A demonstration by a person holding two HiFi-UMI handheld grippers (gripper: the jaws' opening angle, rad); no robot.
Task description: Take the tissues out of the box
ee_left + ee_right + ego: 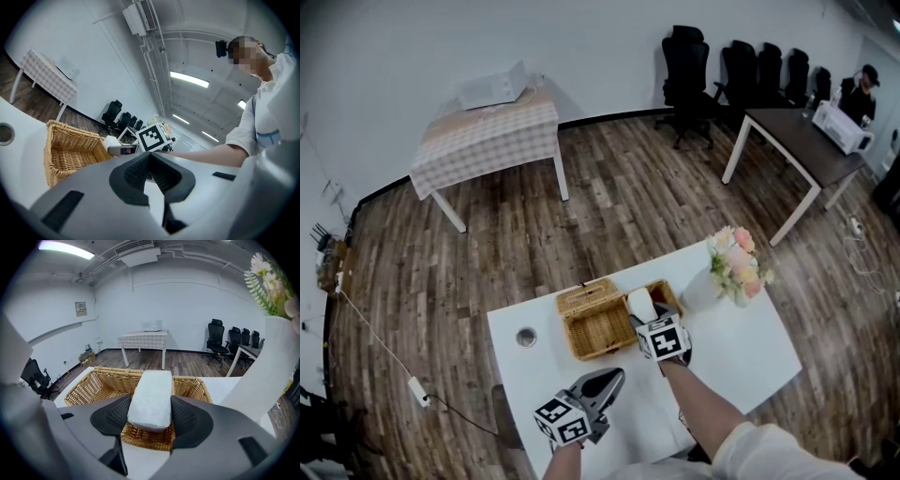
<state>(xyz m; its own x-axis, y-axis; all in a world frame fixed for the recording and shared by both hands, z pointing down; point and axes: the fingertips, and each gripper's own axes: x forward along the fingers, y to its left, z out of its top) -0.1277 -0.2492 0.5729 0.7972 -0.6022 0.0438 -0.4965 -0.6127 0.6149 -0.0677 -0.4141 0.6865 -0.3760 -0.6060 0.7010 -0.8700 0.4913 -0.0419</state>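
A white tissue pack (640, 303) (151, 397) stands tilted out of the right wicker basket (668, 292) (190, 386) on the white table (741, 352). My right gripper (640, 319) (149, 412) points down at it, with a pad against each long side of the pack's near end. It is shut on the pack. My left gripper (613, 378) (150, 158) hovers level near the table's front edge, its jaws shut on nothing. In the left gripper view the pack (110, 140) shows beyond the left basket (65, 150).
An empty, larger wicker basket (595, 326) (89, 386) sits left of the tissue basket. A white vase of flowers (733, 270) (276, 357) stands to the right. A small round metal object (526, 337) (5, 133) lies at the table's left. Other tables and office chairs stand farther back.
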